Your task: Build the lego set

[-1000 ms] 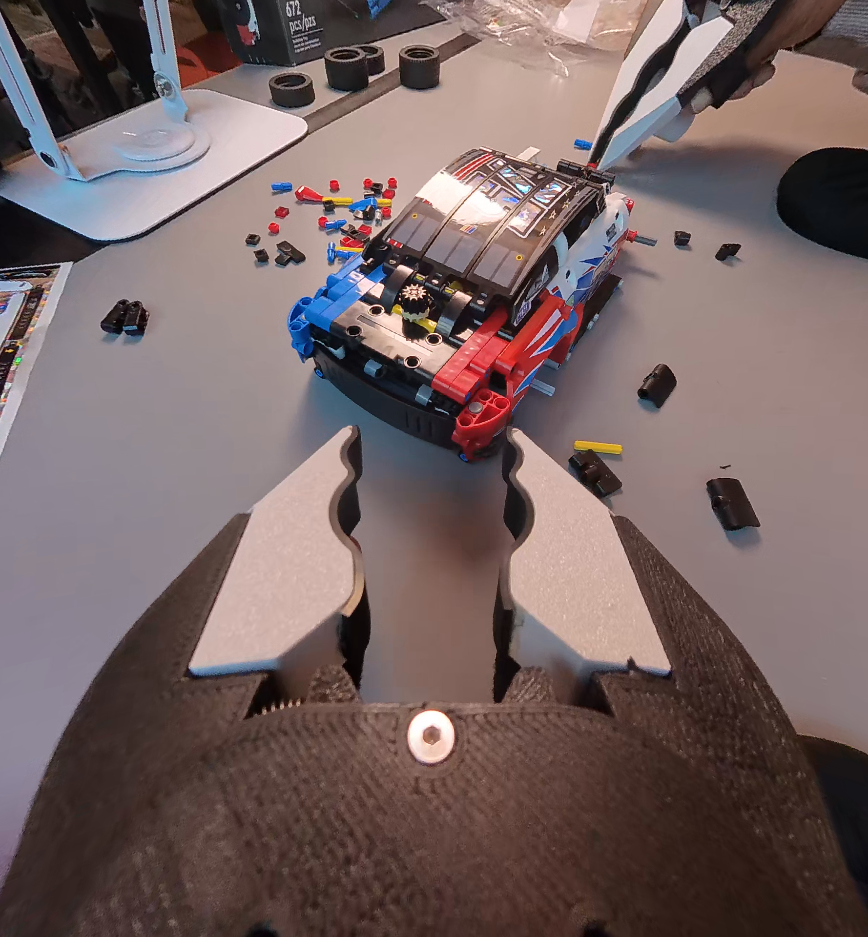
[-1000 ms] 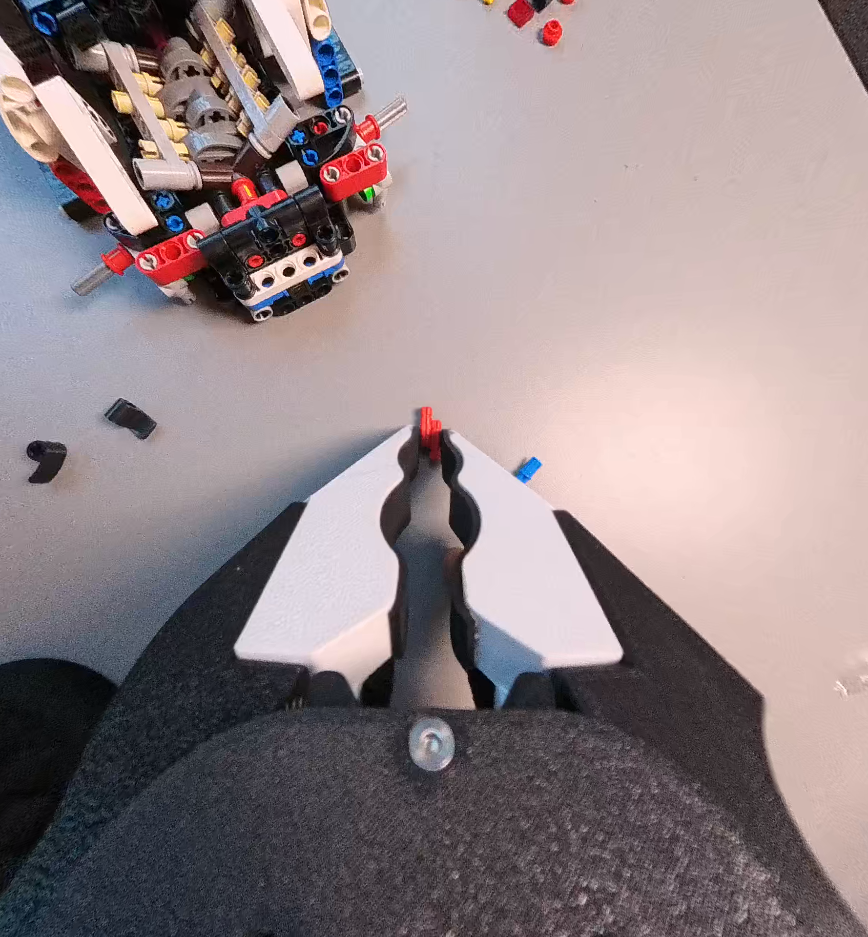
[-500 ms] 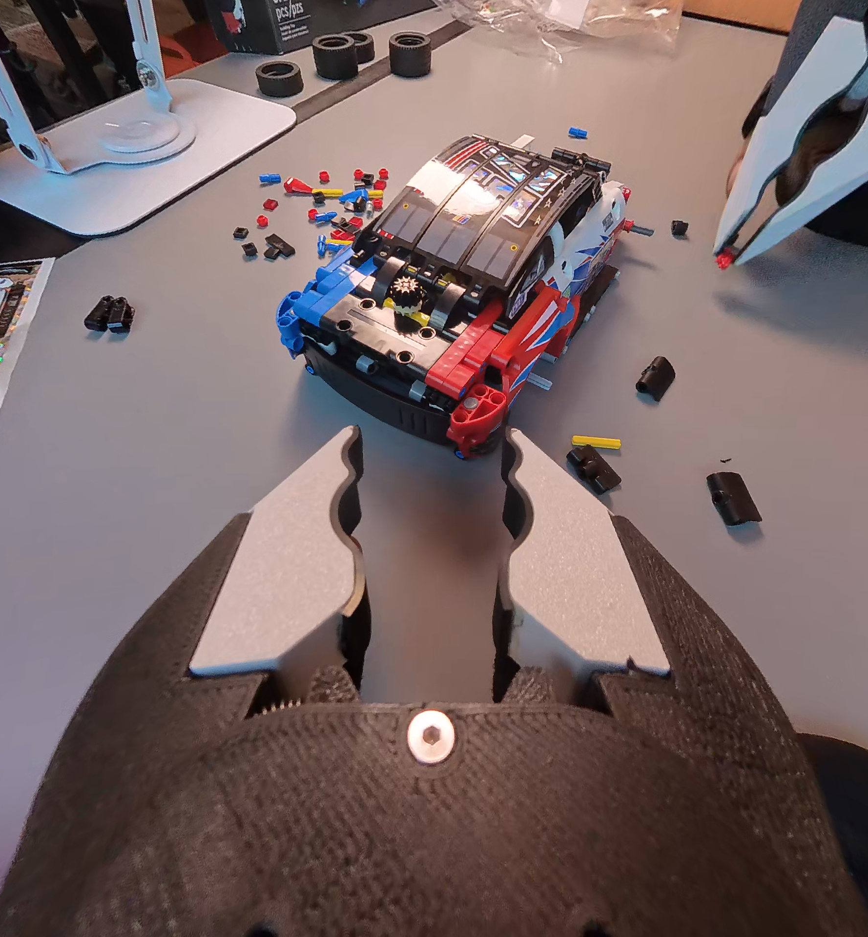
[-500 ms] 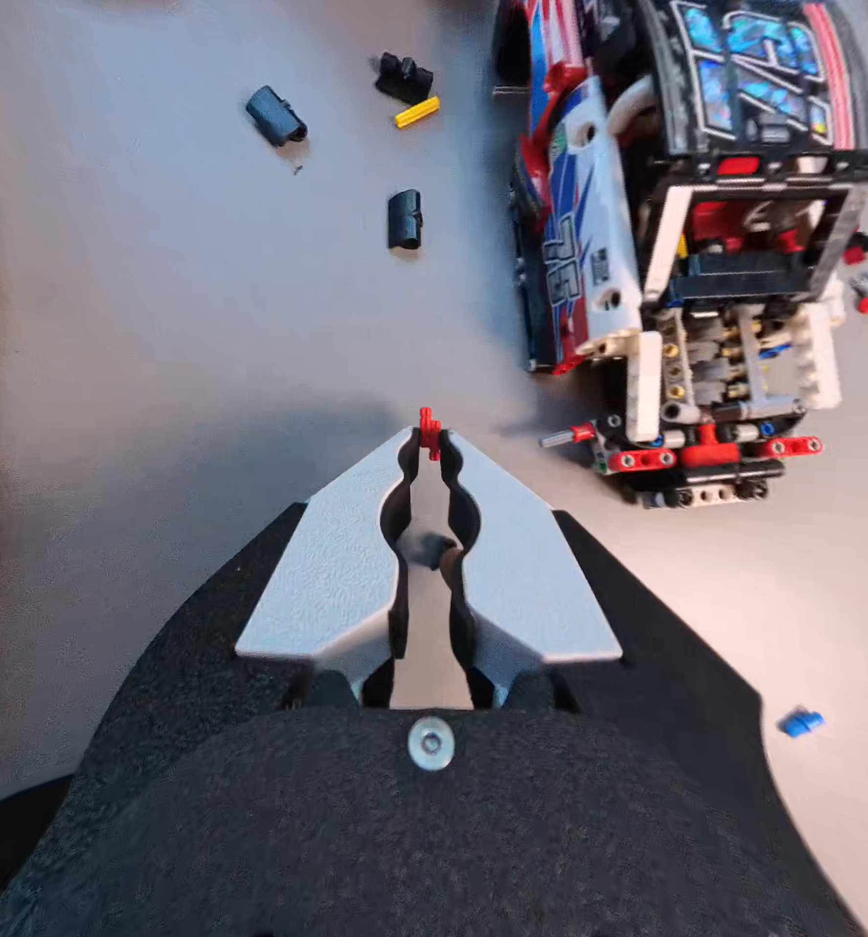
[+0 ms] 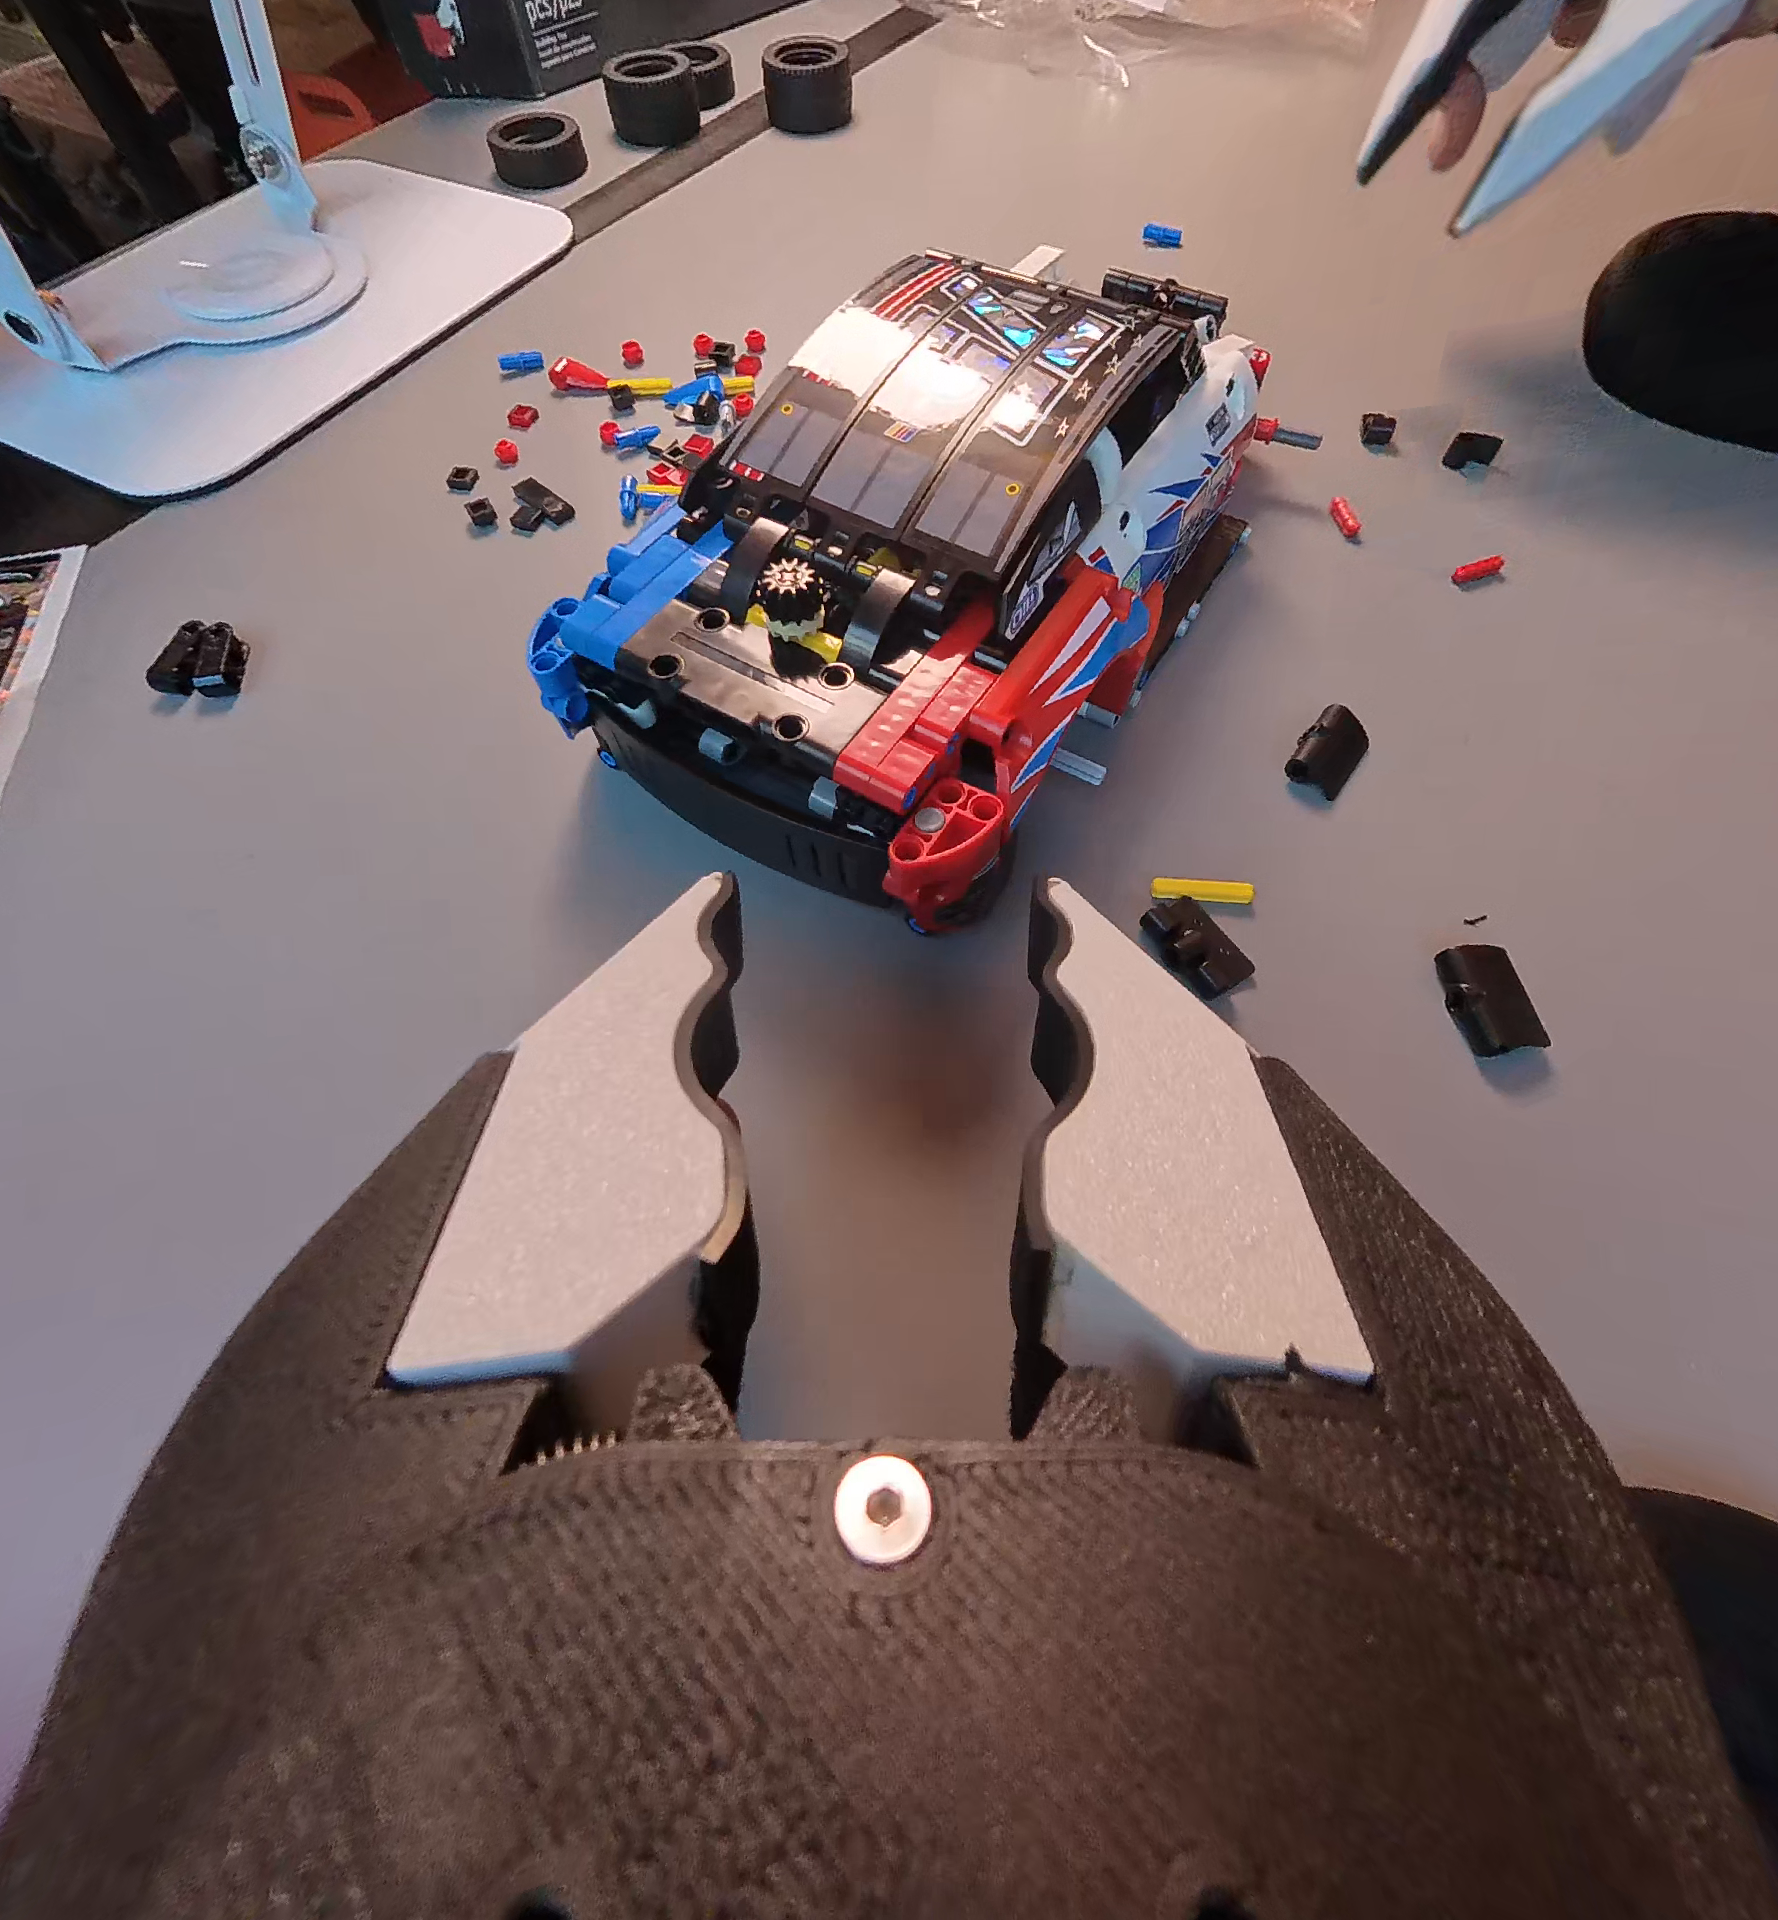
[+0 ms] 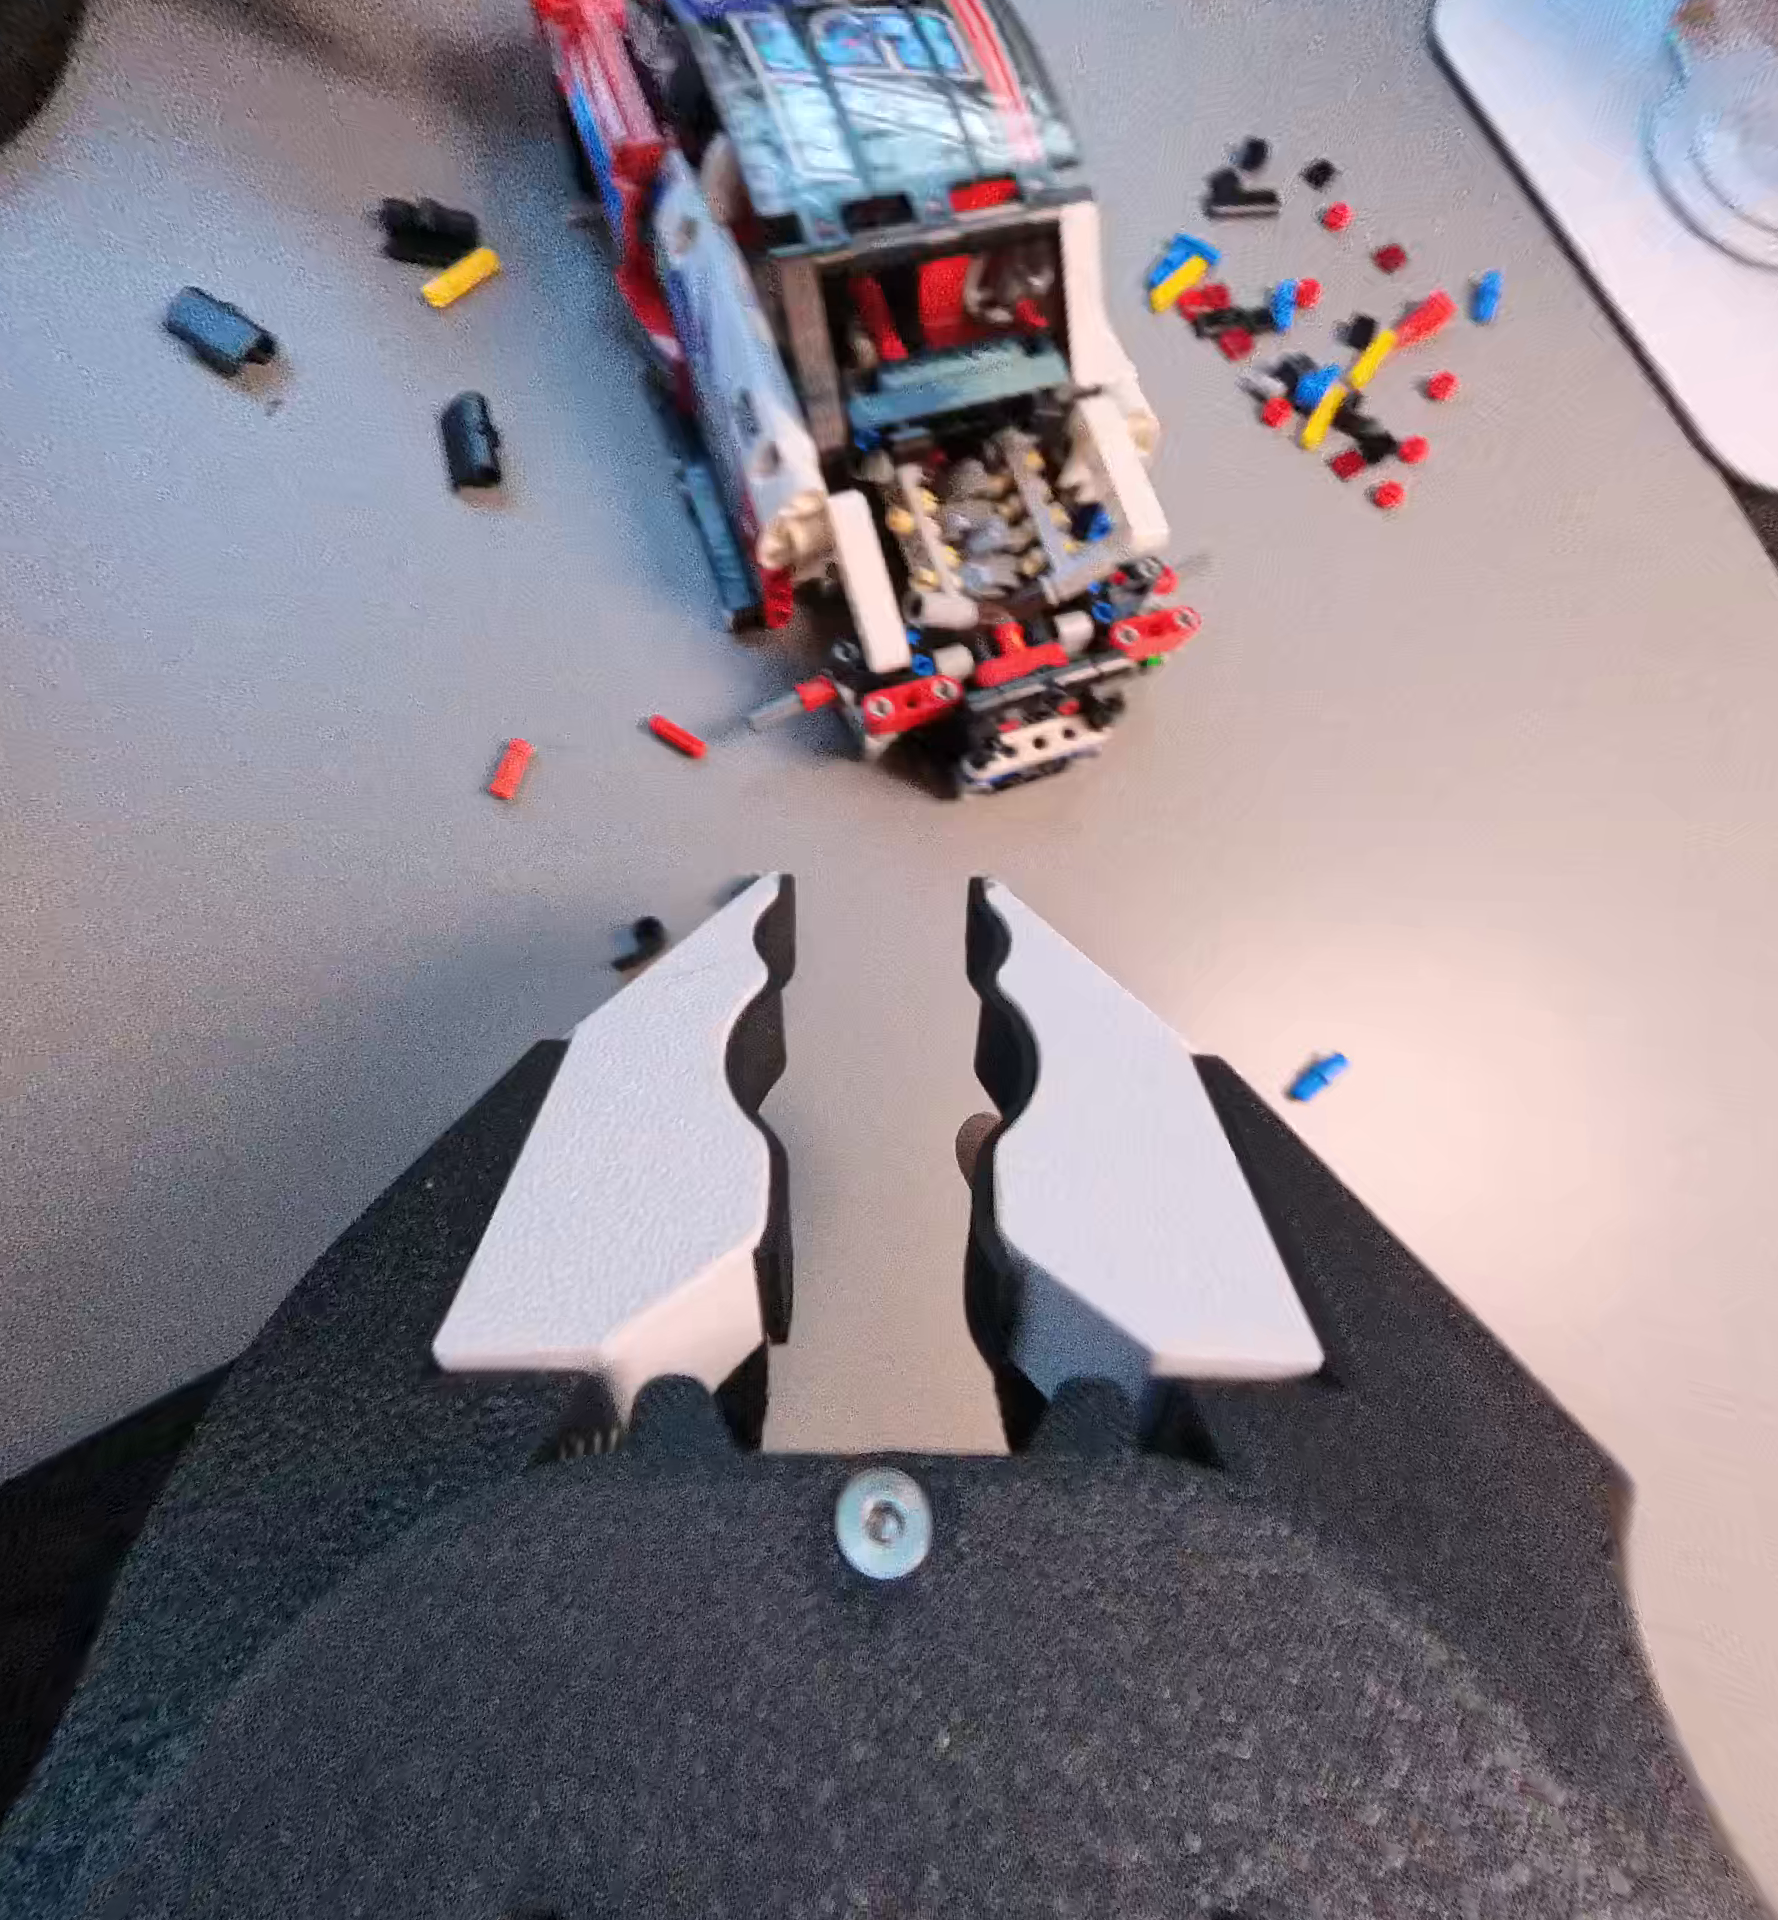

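Car [image 5: 906, 582] mid-tabletop [image 5: 345, 935] w/ body & roof on but no wheels, rear open, tyres [image 5: 646, 83] at far edge, loose pins [image 6: 1321, 353] beside it; left hand-held gripper [image 5: 880, 904] & right hand-held gripper [image 6: 877, 894] both apart, empty.

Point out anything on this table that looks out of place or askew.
Two red pins lie loose by the car's rear corner, apart from the main parts pile on its other side. The car has no wheels; the tyres sit at the table's far edge. Both grippers are open, empty.
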